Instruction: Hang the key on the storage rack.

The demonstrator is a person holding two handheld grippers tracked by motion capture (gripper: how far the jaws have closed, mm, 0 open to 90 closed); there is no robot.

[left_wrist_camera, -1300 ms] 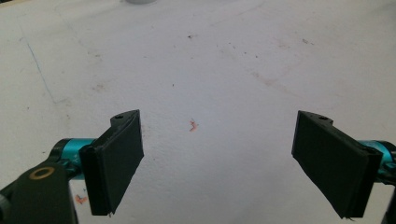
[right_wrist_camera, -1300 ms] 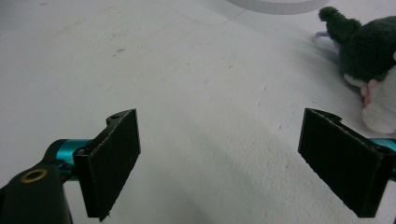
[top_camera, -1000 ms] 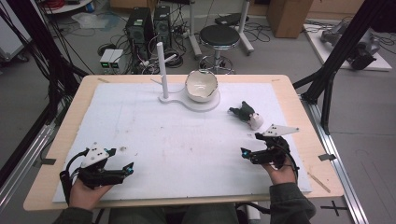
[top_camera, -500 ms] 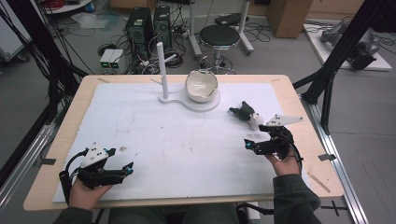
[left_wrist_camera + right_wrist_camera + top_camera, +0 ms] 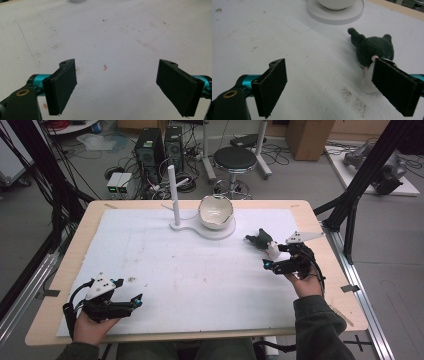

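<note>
A: High view first: the right gripper (image 5: pixel 273 260) has moved up the frame from the lower right over the last second and now sits just beside the small dark grey plush toy with a white belly (image 5: pixel 264 243). The left gripper (image 5: pixel 135 303) has stayed at the lower left of the white-covered counter (image 5: pixel 200 285).

B: So I judge this as the approach to a pick. Are the jaws ready?

A: Both pairs stand wide apart and hold nothing. In the right gripper view the toy (image 5: pixel 372 50) lies at the right of the frame, partly behind the right-hand jaw, not yet between the two.

B: How does it look?

A: Soft and fuzzy, lying on its side, with small ears and a pink spot. The white bowl on its round white stand (image 5: pixel 215 213) is above it in the frame, well apart.
</note>
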